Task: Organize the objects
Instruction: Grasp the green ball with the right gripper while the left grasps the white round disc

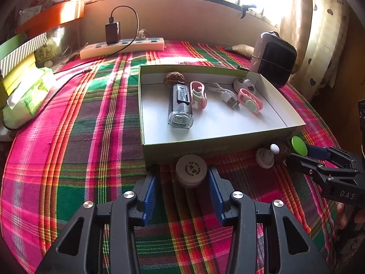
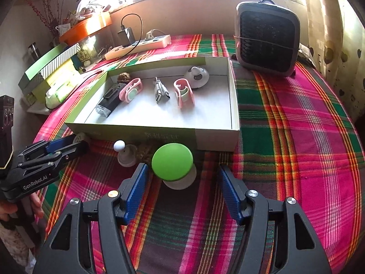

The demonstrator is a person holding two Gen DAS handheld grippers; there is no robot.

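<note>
Box (image 1: 212,141) mid-table on the plaid cloth (image 1: 91,125), part filled. Inside: flashlight (image 1: 180,106) at 9 o'clock, walnut (image 1: 174,77) at 11, two pink clips (image 1: 198,94) either side of a USB cable (image 1: 228,96), small white fan-shaped piece (image 2: 197,74) at 1.

Still outside, along the near wall at 6 o'clock: round white tin (image 1: 191,169), white-knobbed piece (image 2: 126,154), a brown lump (image 2: 144,151), green-capped item (image 2: 172,162).

Your left gripper (image 1: 182,175) stands wide around the tin; pads look just clear of it, contact hard to judge. Your right gripper (image 2: 182,180) is wide, green cap between the jaws, untouched.

Judged roughly half done.

The brown lump is mostly hidden behind its neighbours, possibly a second walnut. Tin's print is unreadable.
</note>
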